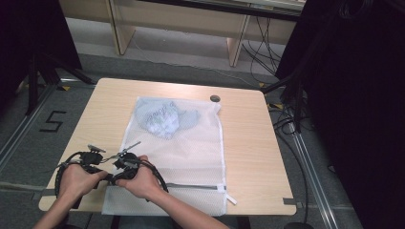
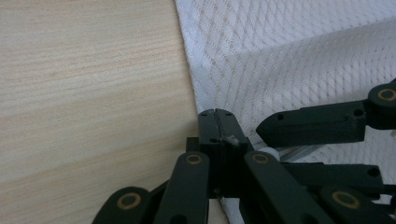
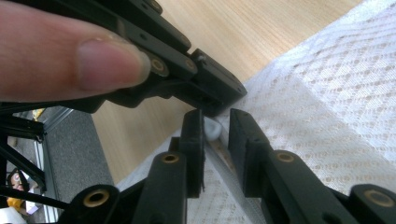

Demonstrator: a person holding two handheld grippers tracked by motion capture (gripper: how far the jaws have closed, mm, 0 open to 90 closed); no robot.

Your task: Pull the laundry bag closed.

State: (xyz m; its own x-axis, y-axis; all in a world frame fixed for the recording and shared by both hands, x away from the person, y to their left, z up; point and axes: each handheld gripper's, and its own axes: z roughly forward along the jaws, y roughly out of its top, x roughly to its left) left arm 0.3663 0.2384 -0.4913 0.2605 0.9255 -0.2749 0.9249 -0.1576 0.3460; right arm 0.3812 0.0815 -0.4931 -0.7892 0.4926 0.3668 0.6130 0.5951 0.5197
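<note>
At the near-left corner of a white mesh laundry bag, the left gripper is clamped tight on the bag's edge, jaws pressed together with fabric pinched between them, seemingly to anchor the corner. Just beside it, the right gripper straddles the small white zipper pull at the start of the grey zipper; its jaws stand a little apart, the pull sits in the gap between them, and whether the pads press on it cannot be told. The arrangement suggests one gripper holding the fabric taut while the other takes the pull to run the zipper along the bag's near edge. A person's fingertip rests on the left gripper's linkage in the right gripper view. The bag lies flat across the middle of the wooden tabletop, its zippered end nearest the person. Inside it, bunched at the far end, is a pale blue garment. A small dark round object lies on the tabletop just past the bag's far corner.
</note>
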